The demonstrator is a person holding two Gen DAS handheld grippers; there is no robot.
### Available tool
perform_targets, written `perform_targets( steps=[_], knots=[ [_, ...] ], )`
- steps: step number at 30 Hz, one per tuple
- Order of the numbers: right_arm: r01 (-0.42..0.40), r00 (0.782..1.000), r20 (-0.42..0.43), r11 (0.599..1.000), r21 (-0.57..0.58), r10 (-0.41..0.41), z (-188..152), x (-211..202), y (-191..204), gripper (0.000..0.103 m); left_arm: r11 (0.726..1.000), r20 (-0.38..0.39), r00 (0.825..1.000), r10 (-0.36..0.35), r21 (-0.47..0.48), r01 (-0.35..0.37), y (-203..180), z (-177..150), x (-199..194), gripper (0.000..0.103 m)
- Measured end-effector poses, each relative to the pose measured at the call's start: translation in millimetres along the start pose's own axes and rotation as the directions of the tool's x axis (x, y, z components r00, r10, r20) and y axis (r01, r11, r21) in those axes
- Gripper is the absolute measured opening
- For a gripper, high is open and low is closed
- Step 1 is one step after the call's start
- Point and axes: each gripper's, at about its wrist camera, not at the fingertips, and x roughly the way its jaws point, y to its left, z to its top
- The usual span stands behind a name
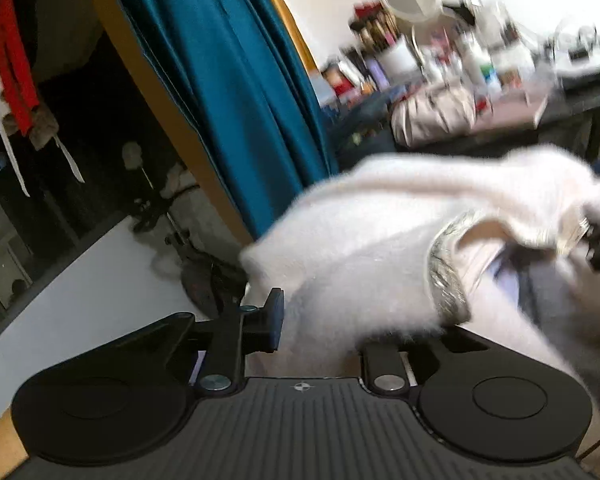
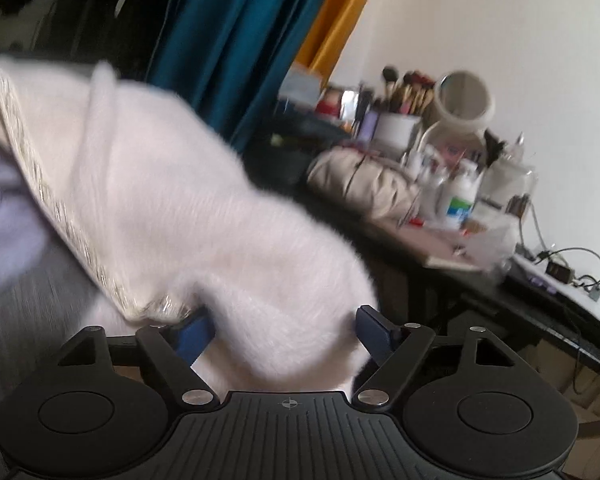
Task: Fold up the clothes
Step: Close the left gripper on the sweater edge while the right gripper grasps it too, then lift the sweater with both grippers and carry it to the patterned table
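1. We see a fuzzy white garment (image 1: 380, 240) held up in the air between both tools, well above any surface, with its silver-trimmed edge (image 1: 446, 276) hanging in a loop.
2. Left tongs (image 1: 320, 332): fabric fills the gap between the fingers. The left blue pad (image 1: 275, 320) shows and the right one is buried in fleece, so we judge it is pinching the garment.
3. Right tongs (image 2: 286, 330): both blue pads (image 2: 374, 330) show, set apart with a thick bunch of fleece between them. We judge a hold on the garment, loose-looking.
4. Both views are motion-blurred, so we cannot tell which part of the garment each tool has.
5. Step in hand, our guess: spreading the garment out in the air before laying it down to fold.
6. To do it well: draw the two holds apart evenly until the trimmed edge goes straight, keep the cloth from twisting, and lower it flat before the first fold.
7. Risk: thick fleece may slip from the right hold if we pull sharply.
8. Containers on the cluttered tabletop (image 2: 444, 258): a white cup (image 2: 396, 132) holds makeup brushes standing upright.
9. Bottles (image 2: 458, 200) stand just beside a round mirror (image 2: 462, 98); their contents are unreadable.
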Motion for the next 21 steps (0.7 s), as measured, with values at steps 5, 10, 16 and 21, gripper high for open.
perform_targets(
  steps=[5,10,16,21],
  knots=[
    [-0.052,0.998,-0.022,0.984,0.169,0.057,22.9,2.2,-19.3,0.016,0.993,-0.033,0.996,-0.077,-0.092,0.074,13.2,10.8,3.6,0.007],
    [-0.108,0.988,0.15,0.898,0.426,0.048,83.7,-37.8,-75.4,0.013,0.962,0.085,0.995,-0.052,-0.264,0.073,63.7,66.3,-19.0,0.005],
    [-0.271,0.922,0.379,0.822,0.501,0.072,178.0,-85.6,-138.8,0.004,0.893,0.235,0.972,-0.017,-0.434,0.121,130.7,147.8,-36.6,0.005],
    [-0.29,0.872,0.489,0.822,0.49,0.017,239.2,-146.9,-192.4,0.004,0.888,0.42,0.907,0.002,-0.418,0.191,156.9,192.5,-72.0,0.005]
  ],
)
